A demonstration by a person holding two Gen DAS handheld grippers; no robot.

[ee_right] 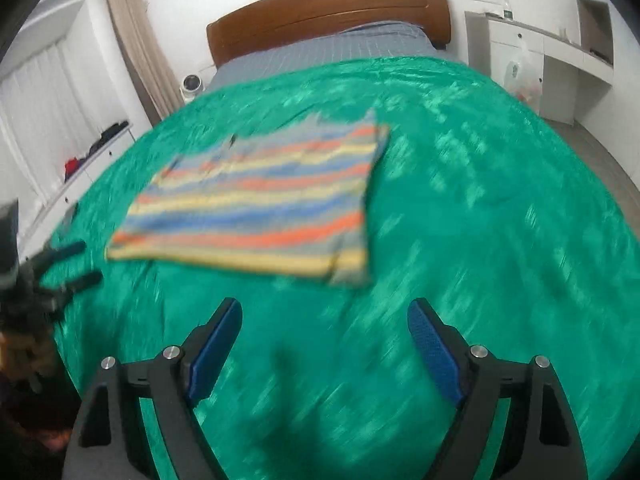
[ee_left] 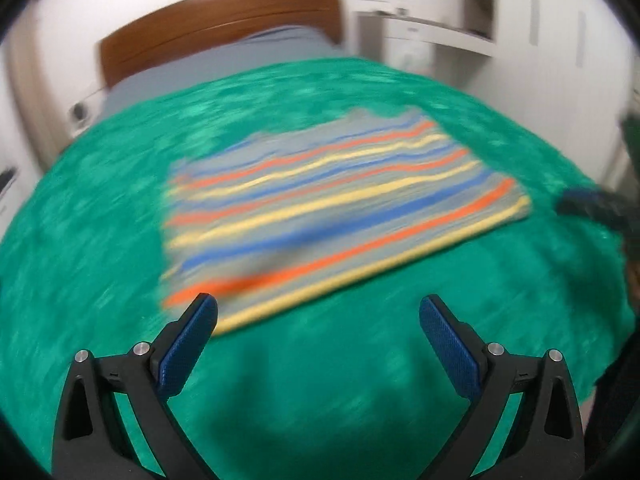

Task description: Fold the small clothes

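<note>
left gripper and right gripper both tilt down over the near part of the green blanket, jaws spread wide, nothing between them. beyond lies the striped garment, folded flat mid-blanket, apart from both grippers, long axis running with its stripes, across the bed. wooden headboard farthest.

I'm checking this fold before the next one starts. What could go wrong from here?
1. Both views are blurred, so the striped garment's edges are hard to judge; a grab could land short or take only one layer.
2. It lies on a shiny green bedspread, where it might slide or get pinched together with the cover.
3. The left gripper and right gripper stand open close together; their fingers could collide.
</note>
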